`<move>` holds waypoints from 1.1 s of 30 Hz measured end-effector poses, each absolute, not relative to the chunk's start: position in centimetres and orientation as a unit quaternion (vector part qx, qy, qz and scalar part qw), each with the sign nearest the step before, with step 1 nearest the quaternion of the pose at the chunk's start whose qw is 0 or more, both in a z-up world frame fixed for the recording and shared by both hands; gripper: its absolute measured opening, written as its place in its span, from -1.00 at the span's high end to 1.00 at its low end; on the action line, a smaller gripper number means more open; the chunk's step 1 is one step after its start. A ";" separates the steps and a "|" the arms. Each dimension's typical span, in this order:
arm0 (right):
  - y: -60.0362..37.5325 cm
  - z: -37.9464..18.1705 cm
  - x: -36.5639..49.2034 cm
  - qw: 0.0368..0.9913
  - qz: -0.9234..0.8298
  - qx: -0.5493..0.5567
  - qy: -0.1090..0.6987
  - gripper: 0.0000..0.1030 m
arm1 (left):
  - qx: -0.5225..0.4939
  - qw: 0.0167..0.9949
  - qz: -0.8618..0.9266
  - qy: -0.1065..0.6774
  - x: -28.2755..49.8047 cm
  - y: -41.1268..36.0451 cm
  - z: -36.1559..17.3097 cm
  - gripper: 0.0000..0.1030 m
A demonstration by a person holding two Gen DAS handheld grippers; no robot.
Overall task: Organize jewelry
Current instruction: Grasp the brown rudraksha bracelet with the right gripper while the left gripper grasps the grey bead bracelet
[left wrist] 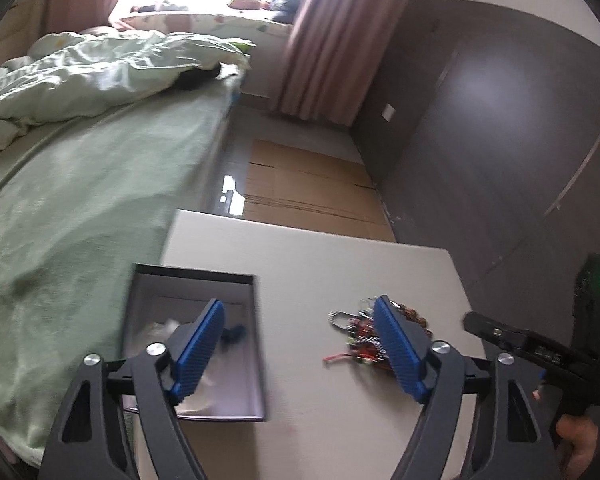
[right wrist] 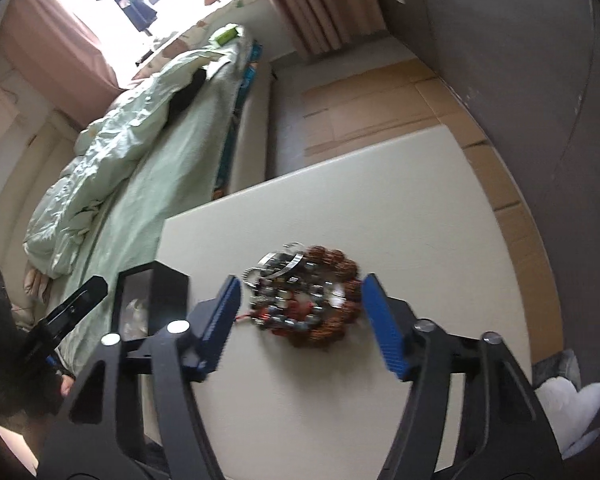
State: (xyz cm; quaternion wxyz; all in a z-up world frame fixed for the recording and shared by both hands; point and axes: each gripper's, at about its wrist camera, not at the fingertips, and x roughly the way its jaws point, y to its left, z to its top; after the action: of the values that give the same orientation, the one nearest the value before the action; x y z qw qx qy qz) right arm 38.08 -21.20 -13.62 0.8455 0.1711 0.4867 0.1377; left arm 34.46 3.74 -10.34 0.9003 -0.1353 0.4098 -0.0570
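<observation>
No brand, label or writing can be read anywhere in either view; the motion blur smears all fine detail.

You hold two grippers. Your left gripper (left wrist: 300, 344) has its blue fingers (left wrist: 198, 350) spread wide with nothing between them; they hang above the white surface (left wrist: 340, 264), one finger over the grey box (left wrist: 256, 344) and the other over the edge of the jewelry pile (left wrist: 360, 336). Your right gripper (right wrist: 300, 324) also stands open, its two fingers (right wrist: 380, 328) on either side of the pile in that view, not pressing on it; whether they are level with it or above it you cannot tell.

One jewelry pile (right wrist: 304, 296) lies on the surface (right wrist: 380, 200), near its middle and just to the right of the box. In it you can make out one ring of brown beads, at least one silvery bangle and a red cord end; the rest is a tangle too blurred to count.

One open box (right wrist: 168, 284) sits at the left edge of the surface beside the bed (left wrist: 80, 200). Something pale and something dark lie inside it, but the left finger covers part of them and they cannot be identified.

The right gripper's black body (left wrist: 540, 352) shows at the edge of the left view, with one green light lit and part of a hand (left wrist: 576, 440) cut off by the frame.
</observation>
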 end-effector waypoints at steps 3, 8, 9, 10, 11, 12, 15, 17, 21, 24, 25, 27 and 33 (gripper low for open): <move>-21.3 -14.4 38.4 0.841 0.132 0.169 0.497 0.00 | -0.132 0.894 -0.079 0.420 35.0 1.9 -11.1 -0.22; -21.4 -15.8 39.1 0.834 0.124 0.160 0.513 0.15 | -0.146 0.874 -0.111 0.450 36.5 -0.6 -13.2 -0.02; -21.6 -16.1 39.2 0.832 0.123 0.161 0.517 0.17 | -0.151 0.870 -0.116 0.455 36.9 -1.0 -13.6 -0.02; -21.7 -16.5 39.4 0.829 0.123 0.163 0.521 0.18 | -0.155 0.867 -0.120 0.459 37.1 -1.4 -13.9 -0.01; -21.8 -17.0 39.6 0.827 0.122 0.162 0.525 0.18 | -0.160 0.862 -0.126 0.465 37.4 -1.8 -14.3 0.00; -21.8 -17.3 39.7 0.825 0.121 0.161 0.528 0.18 | -0.166 0.856 -0.131 0.471 37.7 -2.1 -14.9 0.04; -22.2 -18.4 40.2 0.818 0.121 0.165 0.538 0.25 | -0.189 0.837 -0.139 0.494 38.5 -2.8 -16.7 0.16; -22.3 -18.8 40.4 0.815 0.122 0.166 0.542 0.27 | -0.206 0.825 -0.144 0.507 39.1 -3.0 -17.5 0.22; -22.6 -19.2 40.8 0.811 0.128 0.173 0.545 0.27 | -0.244 0.801 -0.154 0.524 40.1 -3.0 -19.2 0.30; -22.5 -19.4 41.0 0.810 0.130 0.172 0.546 0.27 | -0.256 0.791 -0.157 0.533 40.7 -3.1 -19.9 0.44; -22.5 -19.5 41.1 0.809 0.129 0.171 0.547 0.27 | -0.257 0.789 -0.156 0.536 40.8 -3.2 -20.2 0.46; -22.2 -19.7 41.4 0.808 0.129 0.167 0.550 0.27 | -0.257 0.788 -0.156 0.537 40.8 -3.2 -20.5 0.55; -21.1 -20.0 42.0 0.812 0.123 0.144 0.551 0.27 | -0.248 0.792 -0.156 0.535 41.2 -3.5 -20.5 0.75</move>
State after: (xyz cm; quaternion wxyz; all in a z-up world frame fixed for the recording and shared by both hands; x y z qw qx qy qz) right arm 42.03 -21.10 -19.99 0.8125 0.1443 0.5513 0.1230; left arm 41.24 -3.55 -20.51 0.7922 -0.2476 0.5354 -0.1564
